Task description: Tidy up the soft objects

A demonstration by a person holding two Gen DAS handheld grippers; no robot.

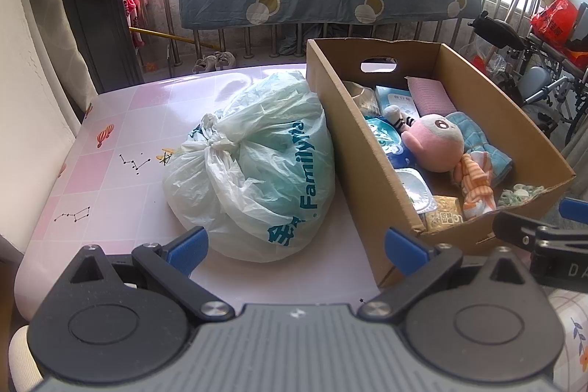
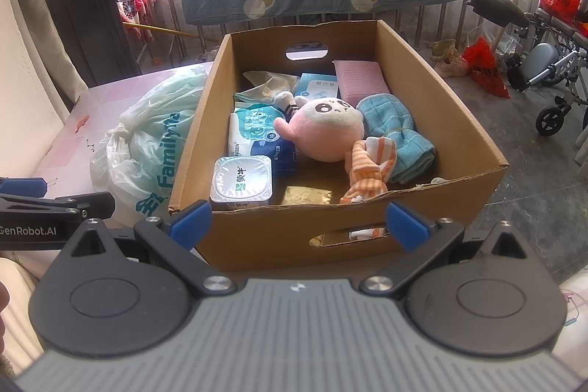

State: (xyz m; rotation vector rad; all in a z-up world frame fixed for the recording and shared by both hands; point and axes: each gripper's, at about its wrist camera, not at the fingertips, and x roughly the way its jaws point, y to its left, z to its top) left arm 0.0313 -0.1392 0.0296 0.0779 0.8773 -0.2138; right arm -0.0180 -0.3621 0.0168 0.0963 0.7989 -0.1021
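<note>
**Hidden and cut off**

The wipes pack (image 2: 253, 135) lies partly under the pink plush (image 2: 323, 131). The box's near wall (image 2: 279, 226) hides the gold packet's (image 2: 307, 196) lower part. The wheelchair (image 2: 551, 87) runs off the right edge.

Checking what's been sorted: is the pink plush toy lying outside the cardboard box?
No, the pink plush toy lies inside the cardboard box, beside a blue towel.

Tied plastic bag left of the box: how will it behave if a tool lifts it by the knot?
The plastic bag will probably sag and swing: its film is thin and wrinkled. It bulges full, so likely bulky; weight unclear. The knot looks tight, a fair grip point, though the film may slip.
</note>
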